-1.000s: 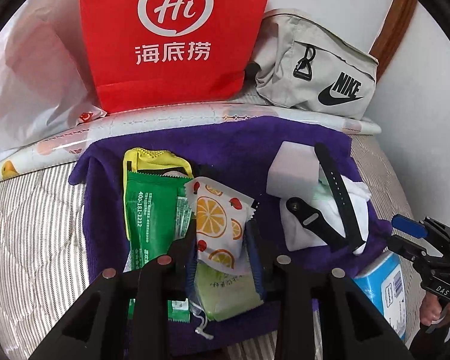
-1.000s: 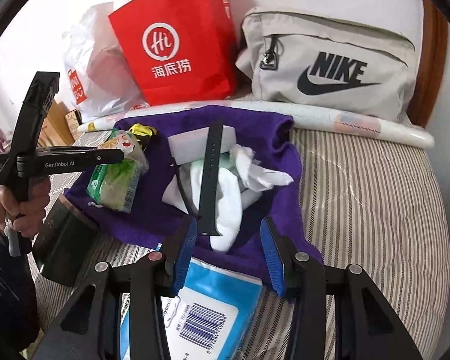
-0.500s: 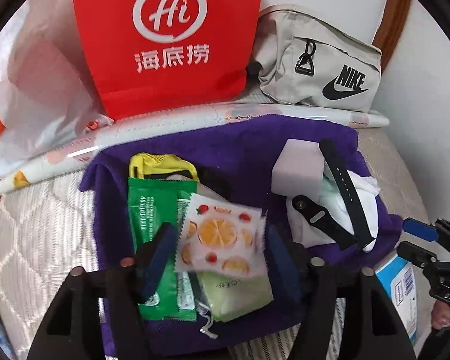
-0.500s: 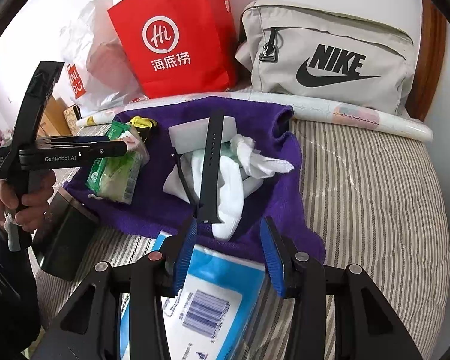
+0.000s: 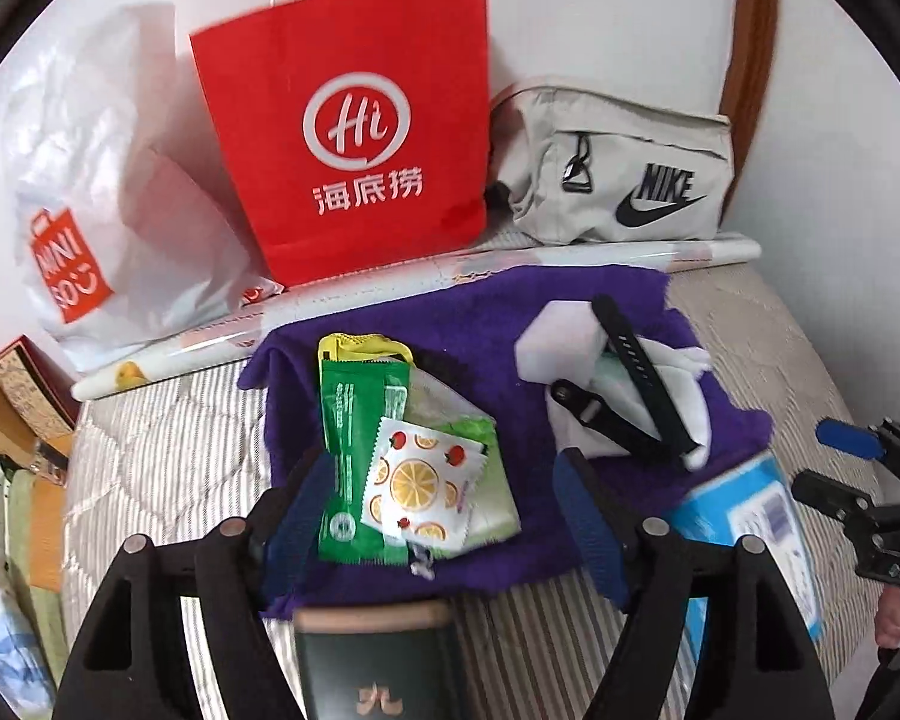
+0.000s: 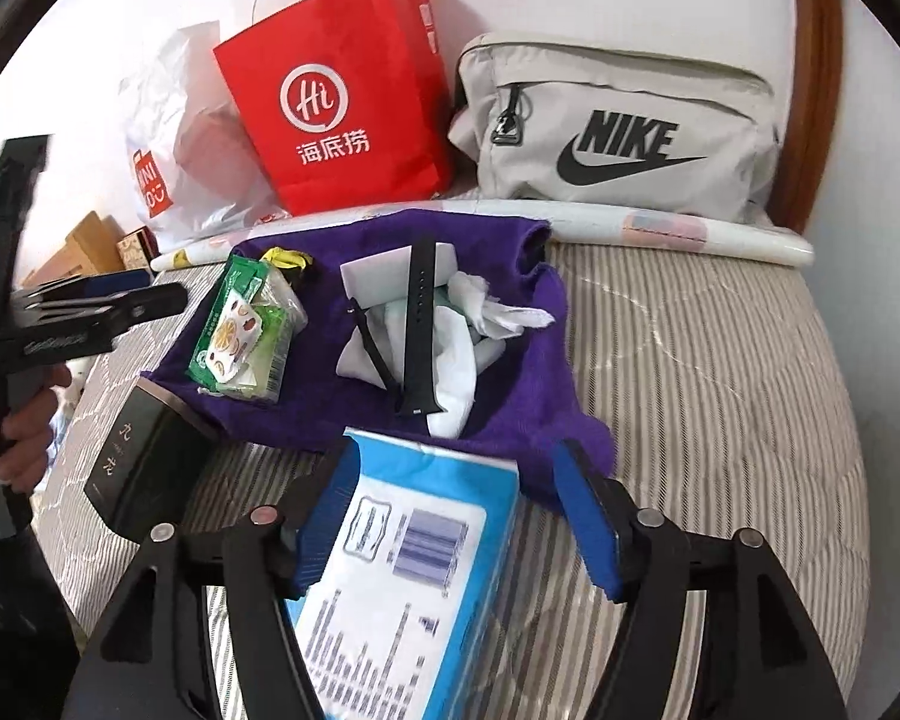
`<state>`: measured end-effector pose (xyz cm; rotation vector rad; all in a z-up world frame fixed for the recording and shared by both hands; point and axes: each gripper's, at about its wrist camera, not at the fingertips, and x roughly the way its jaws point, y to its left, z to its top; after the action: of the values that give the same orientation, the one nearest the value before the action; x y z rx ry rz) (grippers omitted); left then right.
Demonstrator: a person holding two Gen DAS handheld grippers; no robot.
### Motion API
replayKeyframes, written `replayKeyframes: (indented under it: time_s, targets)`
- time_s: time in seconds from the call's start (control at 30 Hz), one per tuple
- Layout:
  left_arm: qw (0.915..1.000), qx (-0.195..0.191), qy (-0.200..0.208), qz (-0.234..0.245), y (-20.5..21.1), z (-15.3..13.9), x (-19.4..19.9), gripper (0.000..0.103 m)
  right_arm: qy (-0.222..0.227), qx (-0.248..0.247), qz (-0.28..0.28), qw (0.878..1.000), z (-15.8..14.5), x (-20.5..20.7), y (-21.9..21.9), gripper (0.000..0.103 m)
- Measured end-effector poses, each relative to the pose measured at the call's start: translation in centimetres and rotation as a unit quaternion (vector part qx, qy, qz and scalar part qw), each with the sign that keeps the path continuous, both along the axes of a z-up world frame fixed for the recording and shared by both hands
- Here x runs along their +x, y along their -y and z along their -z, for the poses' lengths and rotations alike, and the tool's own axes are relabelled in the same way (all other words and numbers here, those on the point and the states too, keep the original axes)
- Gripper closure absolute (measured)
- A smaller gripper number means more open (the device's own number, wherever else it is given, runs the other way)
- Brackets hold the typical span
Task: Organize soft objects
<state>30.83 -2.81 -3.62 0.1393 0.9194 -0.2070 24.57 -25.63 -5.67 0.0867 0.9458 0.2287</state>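
The right hand-held gripper [image 6: 453, 516] is opening, its blue pads standing either side of a blue-and-white pack [image 6: 402, 576] that lies on the striped bed [image 6: 720, 390], not pressed. Beyond it a purple towel [image 6: 510, 420] carries a pile of small packets [image 6: 243, 330], a white cloth [image 6: 456, 360] and a black watch strap [image 6: 417, 330]. A dark box [image 6: 144, 468] sits beside the towel. At the left edge a hand [image 6: 21, 438] holds the left hand-held gripper [image 6: 90, 306]. A red paper bag [image 6: 336, 90] and a grey Nike bag [image 6: 618, 126] stand against the wall.
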Motion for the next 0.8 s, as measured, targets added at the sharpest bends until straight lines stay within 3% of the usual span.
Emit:
replayKeyframes:
  time_s: [0.23, 0.53, 0.8]
  targets:
    - [0.9991, 0.009, 0.039, -0.011, 0.2, -3.7, -6.0, 0.019, 0.024, -0.022, 0.019, 0.999, -3.2, -3.4, -0.9, 0.018]
    - [0.9959, -0.003, 0.089, -0.014, -0.4, -7.8, -15.4, 0.011, 0.016, -0.027, 0.038, 0.999, -6.3, -8.1, -2.1, 0.017]
    - [0.9933, -0.013, 0.104, -0.048, -0.7, -7.9, -21.2, 0.011, 0.04, -0.036, 0.045, 0.998, -8.0, -14.0, -3.3, 0.012]
